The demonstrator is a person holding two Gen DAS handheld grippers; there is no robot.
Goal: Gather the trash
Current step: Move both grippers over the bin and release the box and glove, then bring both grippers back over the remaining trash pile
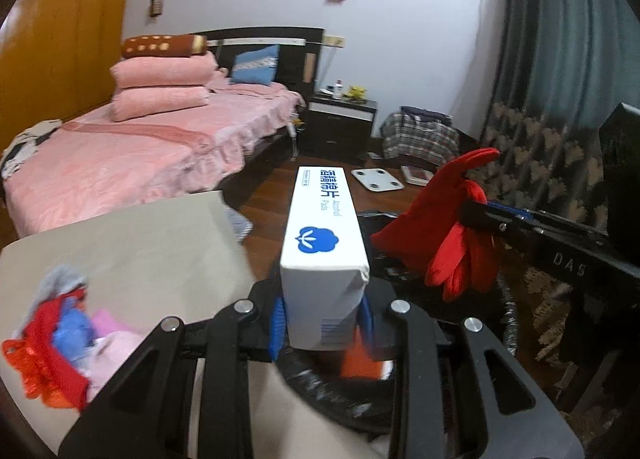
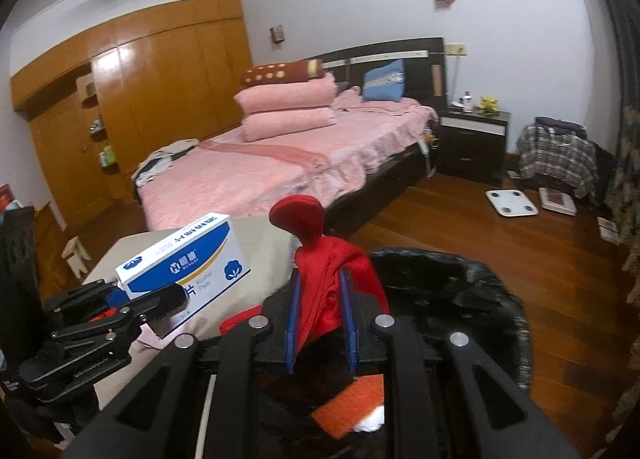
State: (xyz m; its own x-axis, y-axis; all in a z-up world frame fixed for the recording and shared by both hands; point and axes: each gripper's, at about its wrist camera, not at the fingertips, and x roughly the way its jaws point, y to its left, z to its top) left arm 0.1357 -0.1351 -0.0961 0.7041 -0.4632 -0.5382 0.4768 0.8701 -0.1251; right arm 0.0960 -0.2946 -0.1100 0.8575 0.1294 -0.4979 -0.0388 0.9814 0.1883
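Left wrist view: black-lined trash bin [image 1: 508, 323] sits below both grippers. Left gripper [image 1: 322, 323] jaws clamp the alcohol pads box [image 1: 324, 243]; right gripper [image 2: 320, 319] jaws pinch a red cloth [image 2: 324, 279], whose dangling folds could snag the rim when released.

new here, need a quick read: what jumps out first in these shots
A white and blue box is clamped in the left tongs, and a red cloth in the right tongs, both over a black-lined bin. Behind them stands a pink bed.
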